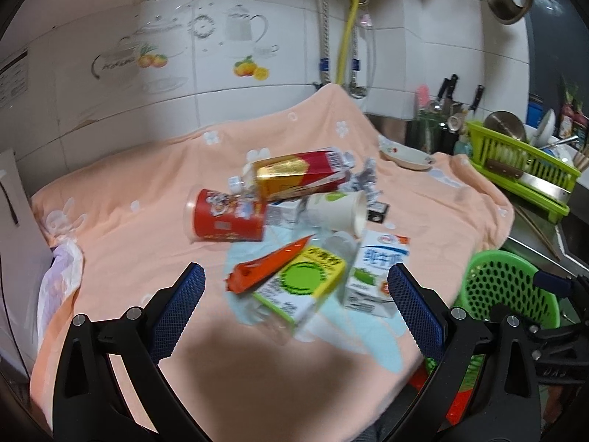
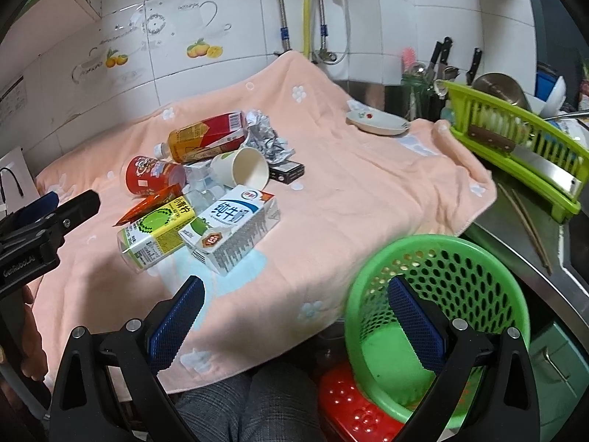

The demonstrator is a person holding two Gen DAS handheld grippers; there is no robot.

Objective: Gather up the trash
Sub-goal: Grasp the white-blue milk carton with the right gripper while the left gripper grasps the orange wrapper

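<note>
Both tongs are sitting wide open and holding nothing. Left tongs (image 1: 294, 291) are hovering over the near part of the peach towel (image 1: 147, 243) covering the surface, fingers pointing at the trash pile just ahead. Right tongs (image 2: 294, 302) are hanging over the towel's front edge, right finger overlapping the green basket (image 2: 460, 258), which is sitting beside the surface on a red stool (image 2: 349, 409). Trash is lying piled in the middle of the towel: yellow-green juice box (image 1: 302, 287) nearest, orange wrapper (image 1: 268, 269) lying across its top, white milk carton (image 2: 232, 232) touching it on the right. Behind them, red cup (image 1: 228, 217) tipped on its side, white paper cup (image 2: 243, 169) also on its side, red-and-gold bottle (image 1: 294, 176) resting on top, crumpled foil (image 2: 268, 136) at the back, small black box (image 2: 287, 173) just beside the paper cup. White saucer (image 2: 379, 121) is sitting well apart at the towel's far right; green dish rack (image 2: 515, 147) beyond.
</note>
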